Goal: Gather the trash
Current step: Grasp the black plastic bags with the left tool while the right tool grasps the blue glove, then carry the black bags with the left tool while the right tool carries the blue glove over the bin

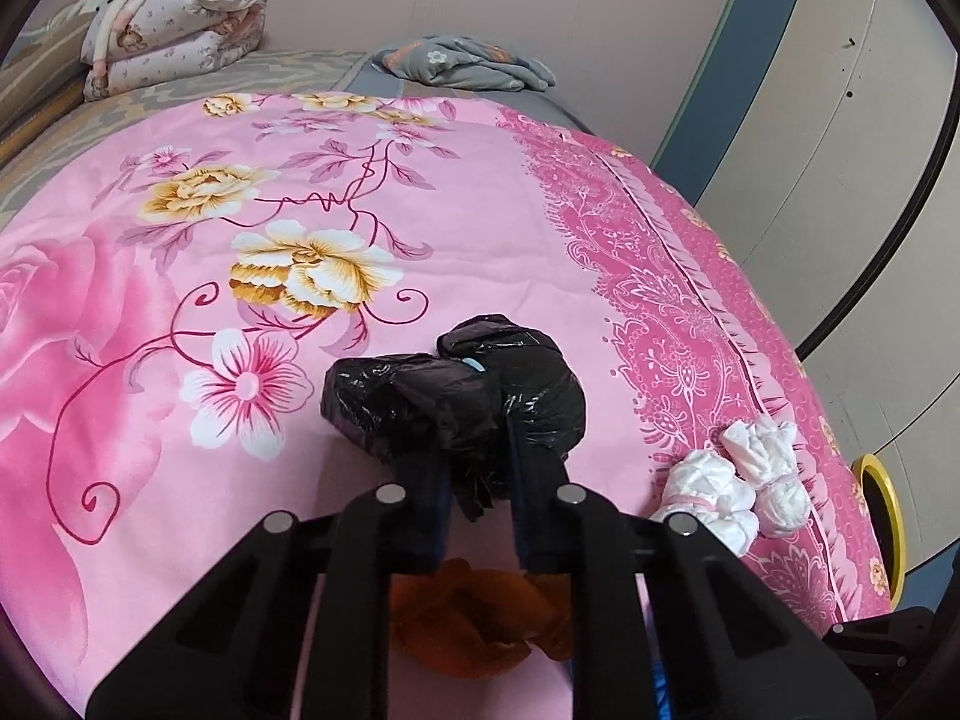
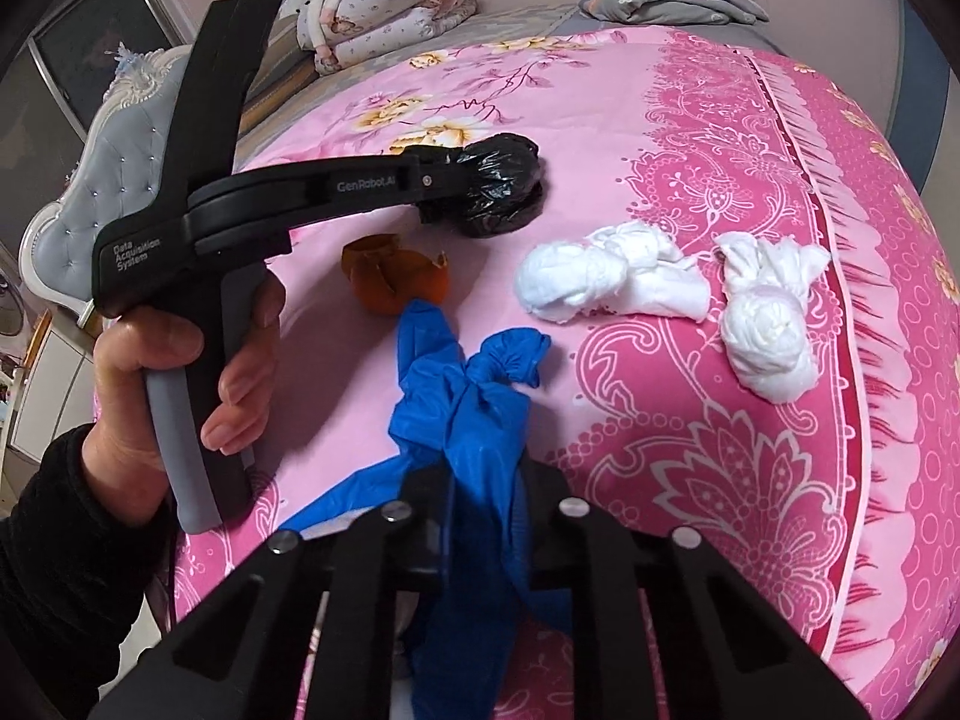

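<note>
While both lay on pink floral bedspread (image 1: pixel 456 228), left tool (image 1: pixel 480 420) clamped crumpled black plastic bag (image 1: pixel 528 396); right tool (image 2: pixel 480 480) pinched knotted blue glove (image 2: pixel 462 408) at 6 o'clock.

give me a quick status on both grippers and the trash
Left gripper shut on black bag. Right gripper shut on blue glove. Tissue wads, orange peel remain.
</note>
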A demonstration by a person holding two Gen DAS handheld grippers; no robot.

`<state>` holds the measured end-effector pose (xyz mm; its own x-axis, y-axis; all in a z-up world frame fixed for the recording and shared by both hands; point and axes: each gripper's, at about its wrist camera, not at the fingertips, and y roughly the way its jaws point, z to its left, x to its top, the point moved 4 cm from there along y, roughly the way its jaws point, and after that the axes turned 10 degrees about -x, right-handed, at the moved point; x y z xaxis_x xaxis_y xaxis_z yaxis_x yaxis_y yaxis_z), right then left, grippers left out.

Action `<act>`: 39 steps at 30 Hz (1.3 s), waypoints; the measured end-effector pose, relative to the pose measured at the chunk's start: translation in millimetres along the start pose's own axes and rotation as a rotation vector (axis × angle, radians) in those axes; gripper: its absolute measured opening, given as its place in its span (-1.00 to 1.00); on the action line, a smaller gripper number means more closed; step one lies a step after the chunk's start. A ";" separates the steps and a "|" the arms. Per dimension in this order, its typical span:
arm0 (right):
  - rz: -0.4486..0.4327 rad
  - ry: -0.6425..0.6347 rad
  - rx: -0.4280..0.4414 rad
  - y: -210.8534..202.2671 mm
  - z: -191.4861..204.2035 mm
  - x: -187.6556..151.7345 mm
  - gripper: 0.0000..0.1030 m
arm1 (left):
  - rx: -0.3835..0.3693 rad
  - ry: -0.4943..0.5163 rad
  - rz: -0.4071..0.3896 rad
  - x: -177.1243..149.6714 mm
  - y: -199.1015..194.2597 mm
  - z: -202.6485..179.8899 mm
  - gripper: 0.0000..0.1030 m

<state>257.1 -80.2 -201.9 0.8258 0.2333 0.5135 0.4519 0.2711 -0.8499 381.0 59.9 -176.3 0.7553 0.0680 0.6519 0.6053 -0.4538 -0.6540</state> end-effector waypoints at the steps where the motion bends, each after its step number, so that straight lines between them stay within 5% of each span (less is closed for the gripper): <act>1: -0.006 -0.003 -0.001 -2.0 0.6 -0.8 -0.76 | 0.003 0.001 -0.001 -0.2 -0.6 0.0 -0.76; 21: -0.154 0.046 -0.027 -69.2 -21.3 -15.4 -0.78 | 0.010 0.003 -0.091 6.0 -58.7 -26.2 -0.85; 39: -0.297 0.122 -0.058 -154.7 -55.7 -36.2 -0.78 | -0.024 0.100 -0.174 5.1 -120.8 -115.7 -0.85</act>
<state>176.1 -182.6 -95.7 0.6880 0.0375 0.7248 0.6945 0.2561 -0.6724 282.7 12.2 -49.5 0.6104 0.0592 0.7899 0.7173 -0.4642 -0.5196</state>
